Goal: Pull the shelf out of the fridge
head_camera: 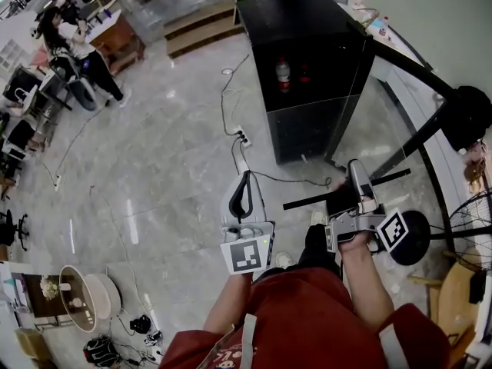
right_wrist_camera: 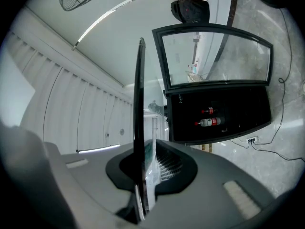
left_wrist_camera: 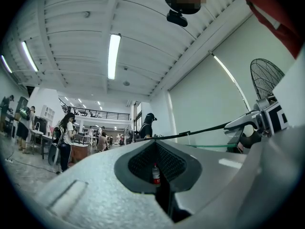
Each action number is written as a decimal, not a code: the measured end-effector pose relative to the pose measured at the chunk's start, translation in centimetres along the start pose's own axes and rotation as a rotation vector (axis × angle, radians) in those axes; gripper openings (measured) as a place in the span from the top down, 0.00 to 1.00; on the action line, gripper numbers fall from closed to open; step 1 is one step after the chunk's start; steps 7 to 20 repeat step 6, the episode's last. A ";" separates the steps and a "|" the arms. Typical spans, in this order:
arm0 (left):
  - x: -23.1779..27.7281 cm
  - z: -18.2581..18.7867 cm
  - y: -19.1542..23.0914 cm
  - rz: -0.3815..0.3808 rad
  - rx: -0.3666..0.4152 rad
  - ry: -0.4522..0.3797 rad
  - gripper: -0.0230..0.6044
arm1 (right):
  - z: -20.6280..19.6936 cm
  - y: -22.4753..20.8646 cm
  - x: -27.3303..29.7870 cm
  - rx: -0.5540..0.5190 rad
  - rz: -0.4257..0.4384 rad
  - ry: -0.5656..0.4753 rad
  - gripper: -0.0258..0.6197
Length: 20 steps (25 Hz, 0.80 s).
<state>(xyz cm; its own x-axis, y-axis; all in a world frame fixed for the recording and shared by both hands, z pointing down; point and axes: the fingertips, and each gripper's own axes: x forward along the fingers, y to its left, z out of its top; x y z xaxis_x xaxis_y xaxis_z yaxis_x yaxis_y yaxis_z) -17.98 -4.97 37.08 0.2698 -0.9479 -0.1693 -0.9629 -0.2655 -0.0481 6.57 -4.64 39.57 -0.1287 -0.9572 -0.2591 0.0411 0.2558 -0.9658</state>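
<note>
The black fridge [head_camera: 307, 52] stands ahead on the floor with its glass door [head_camera: 407, 75] swung open to the right; bottles [head_camera: 283, 74] stand inside. My right gripper [head_camera: 357, 179] is shut on the edge of a glass shelf [head_camera: 338, 197] with a black rim, held in the air in front of the fridge and clear of it. In the right gripper view the shelf [right_wrist_camera: 139, 128] runs edge-on between the jaws, with the fridge [right_wrist_camera: 219, 109] beyond. My left gripper [head_camera: 244, 189] hangs to the left of the shelf, jaws shut and empty [left_wrist_camera: 159, 175].
A power strip with cables [head_camera: 242, 137] lies on the floor before the fridge. A standing fan [head_camera: 469, 237] and a black round stand [head_camera: 470, 114] are at the right. People work at desks [head_camera: 77, 44] at the far left. A round basket [head_camera: 84, 298] sits lower left.
</note>
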 end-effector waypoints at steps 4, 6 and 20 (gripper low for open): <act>-0.1 0.2 0.0 -0.004 -0.001 -0.022 0.96 | -0.1 0.2 -0.1 -0.004 0.007 0.003 0.92; -0.2 0.4 0.0 -0.006 -0.002 -0.027 0.96 | -0.1 0.3 -0.1 -0.004 0.010 0.004 0.92; -0.2 0.4 0.0 -0.006 -0.002 -0.027 0.96 | -0.1 0.3 -0.1 -0.004 0.010 0.004 0.92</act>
